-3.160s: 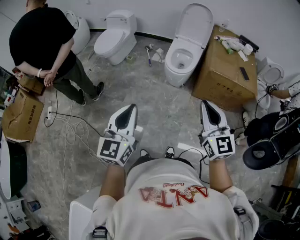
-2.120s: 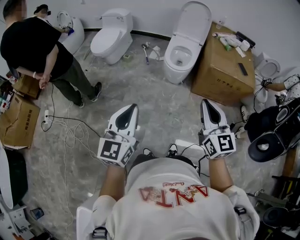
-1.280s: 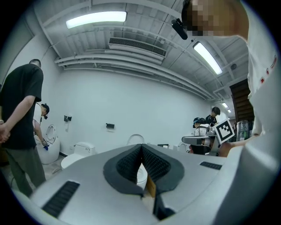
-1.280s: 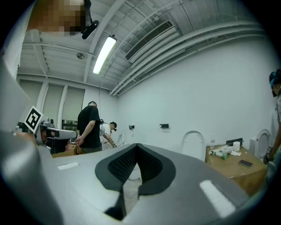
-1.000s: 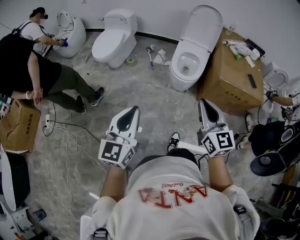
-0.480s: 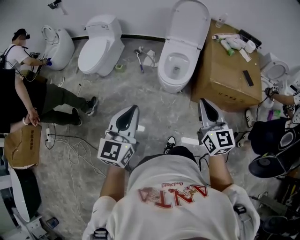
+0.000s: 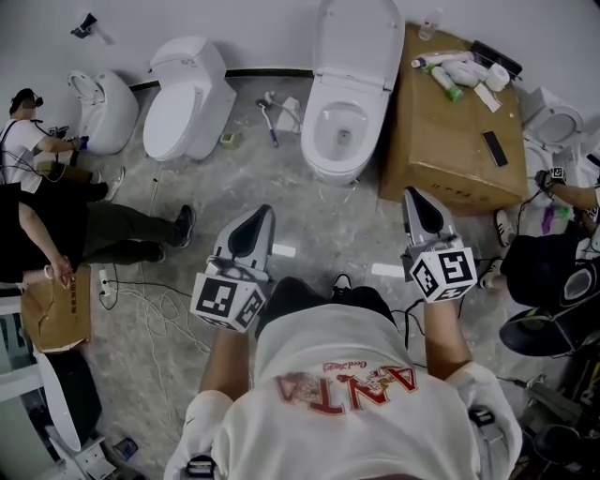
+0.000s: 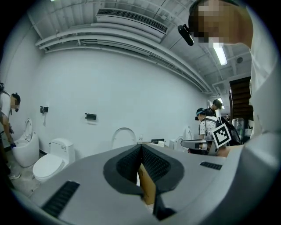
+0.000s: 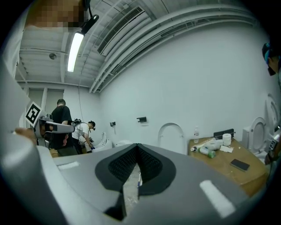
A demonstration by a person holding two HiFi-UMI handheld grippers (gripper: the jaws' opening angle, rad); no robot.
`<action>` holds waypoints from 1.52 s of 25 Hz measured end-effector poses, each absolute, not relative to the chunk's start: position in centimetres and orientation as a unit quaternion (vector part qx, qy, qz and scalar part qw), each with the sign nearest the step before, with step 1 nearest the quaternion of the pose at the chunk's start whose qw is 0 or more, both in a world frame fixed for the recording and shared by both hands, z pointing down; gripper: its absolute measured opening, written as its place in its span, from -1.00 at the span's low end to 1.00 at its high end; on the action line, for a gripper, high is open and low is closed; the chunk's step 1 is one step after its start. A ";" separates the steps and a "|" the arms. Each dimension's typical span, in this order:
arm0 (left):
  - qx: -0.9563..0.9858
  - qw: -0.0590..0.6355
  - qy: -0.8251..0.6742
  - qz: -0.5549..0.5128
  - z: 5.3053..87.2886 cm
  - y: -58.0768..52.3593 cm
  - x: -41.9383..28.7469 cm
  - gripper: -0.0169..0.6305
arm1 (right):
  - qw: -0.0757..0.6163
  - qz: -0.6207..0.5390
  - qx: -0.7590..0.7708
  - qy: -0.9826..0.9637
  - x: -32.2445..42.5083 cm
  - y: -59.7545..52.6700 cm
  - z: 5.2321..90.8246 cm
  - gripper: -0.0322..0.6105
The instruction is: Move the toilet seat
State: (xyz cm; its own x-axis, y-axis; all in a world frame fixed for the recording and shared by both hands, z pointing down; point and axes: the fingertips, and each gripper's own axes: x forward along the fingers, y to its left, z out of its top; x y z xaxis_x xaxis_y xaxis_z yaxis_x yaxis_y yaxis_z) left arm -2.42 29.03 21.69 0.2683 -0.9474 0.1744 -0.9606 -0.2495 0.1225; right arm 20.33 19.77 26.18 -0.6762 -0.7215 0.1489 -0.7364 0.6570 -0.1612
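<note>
Top of the raised toilet lid (image 7: 356,42) beyond the head view's upper edge

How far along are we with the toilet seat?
Nothing looks done: the white ceramic toilet, lid raised, is untouched. In hand: left hand-held gripper and right hand-held gripper, both shut and empty, are short of it. Left: reach it, grip and move the seat.

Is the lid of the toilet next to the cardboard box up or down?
Up. In the head view the lid stands raised against the wall, leaving the bowl open to view.
</note>
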 end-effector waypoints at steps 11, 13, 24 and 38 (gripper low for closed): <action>0.818 0.103 -0.565 0.030 22.7 20.6 -2.9 -0.92 | 0.043 0.097 0.439 -0.892 20.6 13.6 26.8 -0.89; 0.825 0.105 -0.555 0.026 22.8 18.5 -3.5 -0.92 | 0.048 0.101 0.446 -0.888 19.8 12.3 27.0 -0.89; 0.842 0.143 -0.519 0.039 25.1 6.5 -12.2 -0.92 | 0.079 0.118 0.486 -0.862 11.4 3.3 28.2 -0.89; 0.859 0.182 -0.476 0.058 31.5 -2.1 -17.6 -0.92 | 0.116 0.170 0.535 -0.819 7.3 -2.1 34.0 -0.89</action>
